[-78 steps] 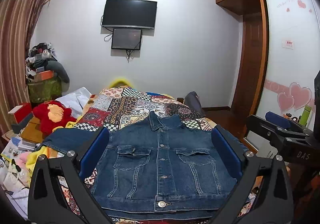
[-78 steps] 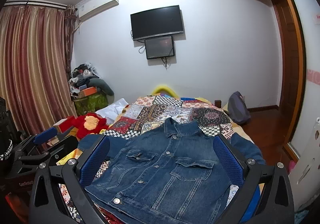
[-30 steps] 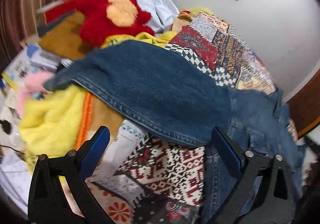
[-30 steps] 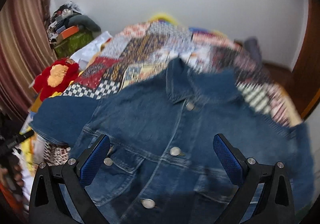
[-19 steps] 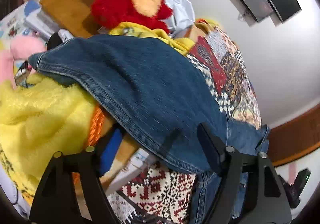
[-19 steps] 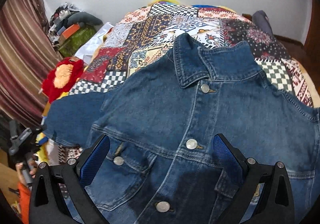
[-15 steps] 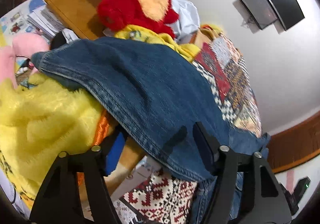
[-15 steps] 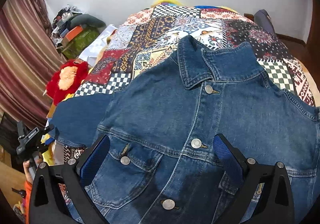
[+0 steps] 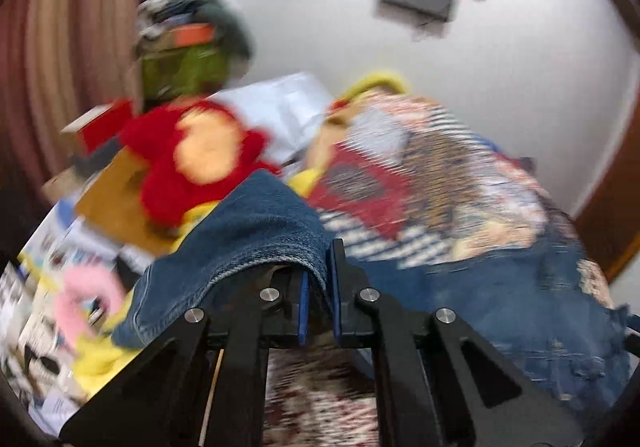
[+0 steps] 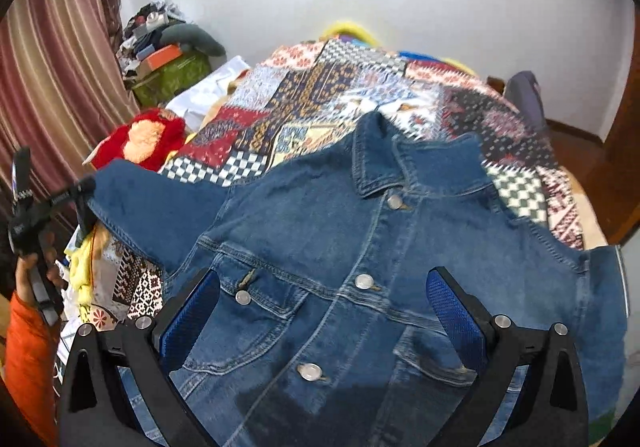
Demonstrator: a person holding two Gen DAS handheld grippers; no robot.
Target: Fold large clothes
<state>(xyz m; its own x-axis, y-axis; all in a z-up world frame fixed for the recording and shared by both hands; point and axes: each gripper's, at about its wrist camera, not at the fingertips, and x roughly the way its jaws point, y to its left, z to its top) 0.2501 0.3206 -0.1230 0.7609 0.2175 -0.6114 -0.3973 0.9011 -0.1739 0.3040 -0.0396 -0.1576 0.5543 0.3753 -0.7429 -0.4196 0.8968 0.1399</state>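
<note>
Jacket (image 10: 360, 247) lies front-up on the quilt (image 10: 320, 87), its sleeve (image 9: 256, 231) just clamped by my left gripper (image 9: 318, 287) — I'd carry it across the chest slowly, right gripper (image 10: 320, 311) open above the hem.

Left wrist view: heavy motion blur, quilt (image 9: 420, 183) and toy (image 9: 192, 163) smeared; only the near denim edge sharp. Right wrist view: sharp, evenly lit, soft shadow across the lower jacket (image 10: 360, 267). Fisheye bending and dark corners in both.

blue denim jacket (image 10: 360, 247) – patchwork multicolour quilt (image 10: 320, 87) – red/orange plush (image 10: 144, 141)
</note>
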